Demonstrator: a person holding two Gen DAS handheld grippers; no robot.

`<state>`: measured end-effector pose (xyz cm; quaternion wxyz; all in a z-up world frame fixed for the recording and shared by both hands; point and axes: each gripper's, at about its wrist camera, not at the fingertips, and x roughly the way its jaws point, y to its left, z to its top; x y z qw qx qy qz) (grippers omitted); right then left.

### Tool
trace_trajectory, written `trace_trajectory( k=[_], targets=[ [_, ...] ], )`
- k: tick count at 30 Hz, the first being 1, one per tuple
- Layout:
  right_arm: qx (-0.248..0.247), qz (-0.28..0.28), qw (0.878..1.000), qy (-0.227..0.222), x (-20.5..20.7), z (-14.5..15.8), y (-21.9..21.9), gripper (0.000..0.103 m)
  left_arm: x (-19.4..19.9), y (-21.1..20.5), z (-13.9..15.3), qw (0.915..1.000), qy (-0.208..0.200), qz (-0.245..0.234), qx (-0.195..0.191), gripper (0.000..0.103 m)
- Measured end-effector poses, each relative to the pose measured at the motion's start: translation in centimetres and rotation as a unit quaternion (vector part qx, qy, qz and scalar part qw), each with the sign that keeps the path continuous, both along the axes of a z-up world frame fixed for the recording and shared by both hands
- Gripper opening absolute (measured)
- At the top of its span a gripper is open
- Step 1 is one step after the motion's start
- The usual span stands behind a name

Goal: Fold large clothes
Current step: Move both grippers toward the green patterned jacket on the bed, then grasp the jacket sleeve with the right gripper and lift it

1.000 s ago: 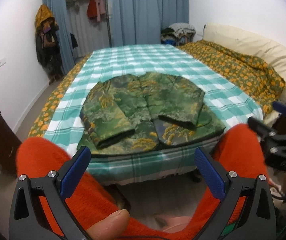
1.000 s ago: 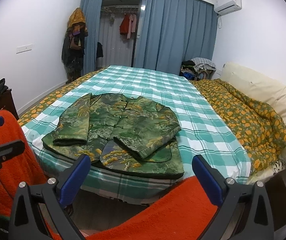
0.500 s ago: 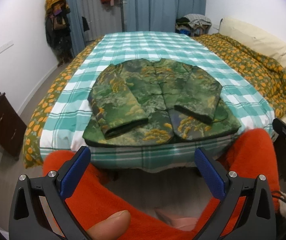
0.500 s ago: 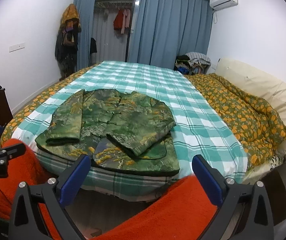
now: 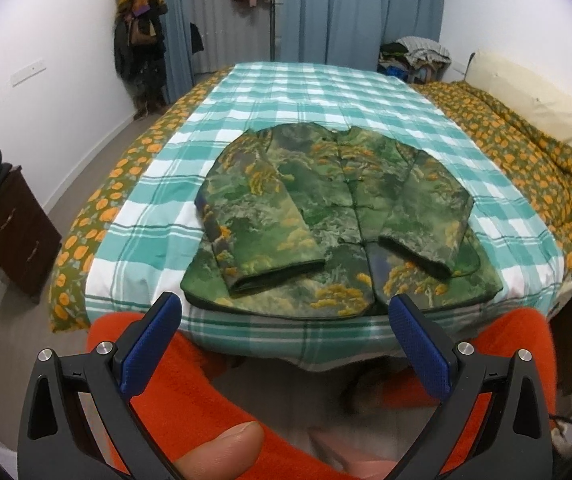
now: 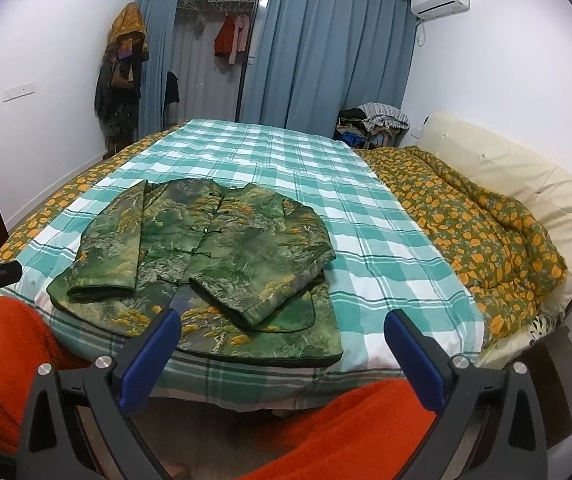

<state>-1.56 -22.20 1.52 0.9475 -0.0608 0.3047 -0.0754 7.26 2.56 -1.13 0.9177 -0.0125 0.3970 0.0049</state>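
A green padded jacket [image 5: 338, 216] with orange print lies flat near the bed's front edge, both sleeves folded in over its front. It also shows in the right wrist view as the jacket [image 6: 205, 256]. My left gripper [image 5: 286, 312] is open, held just short of the jacket's hem, above orange-clad legs [image 5: 189, 396]. My right gripper [image 6: 281, 332] is open too, hovering before the hem's right part. Neither touches the cloth. A thumb tip [image 5: 221, 448] shows at the bottom of the left wrist view.
The bed carries a teal checked sheet [image 6: 366, 216] and an orange-flowered quilt [image 6: 474, 216] bunched to the right by a cream headboard [image 6: 506, 172]. A dark wooden cabinet [image 5: 9, 224] stands left. Blue curtains [image 6: 326, 60], hanging clothes and a coat rack [image 6: 121, 76] fill the far wall.
Both grippers have risen and moved closer to the bed, so the jacket looks larger and nearer. The jacket itself has not moved, and both grippers stay open.
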Motion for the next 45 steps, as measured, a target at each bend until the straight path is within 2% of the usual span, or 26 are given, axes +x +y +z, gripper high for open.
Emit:
trace_trajectory(
  k=[4,7,12,16,21,25,33,38,45],
  targets=[
    [0.037,-0.002,0.999,0.0,1.9,-0.5,-0.6,0.103,-0.4,0.8,-0.3,0.9996,0.013,0.015,0.021,0.103],
    [0.057,0.003,0.998,0.011,3.9,-0.9,-0.5,0.103,-0.2,2.2,-0.9,0.999,0.022,0.038,0.007,0.103],
    [0.035,0.021,0.999,0.001,5.1,-0.3,0.1,0.103,2.0,2.7,-1.1,0.9978,0.022,0.06,-0.015,0.103],
    [0.053,-0.011,0.999,-0.001,6.1,-0.2,-1.3,0.103,4.0,1.6,-0.7,0.9987,0.016,0.048,0.01,0.103],
    [0.07,-0.064,0.995,0.013,7.2,-1.0,-3.5,0.103,6.9,0.5,-0.7,0.9988,0.03,0.037,0.011,0.103],
    [0.07,-0.078,0.994,0.026,8.7,-1.2,-4.1,0.103,8.4,-0.5,-0.4,0.9989,0.03,0.029,0.024,0.103],
    [0.063,-0.042,0.997,0.009,11.6,-0.1,-2.3,0.103,9.8,-0.2,0.3,0.9959,0.035,0.063,0.055,0.103],
    [0.063,-0.021,0.998,0.019,12.3,-0.6,-1.4,0.103,9.9,0.2,-0.2,0.994,0.041,0.075,0.068,0.103],
    [0.06,-0.016,0.997,0.051,12.3,-2.5,-1.2,0.103,10.1,0.1,-1.5,0.9927,0.059,0.069,0.078,0.103]
  ],
)
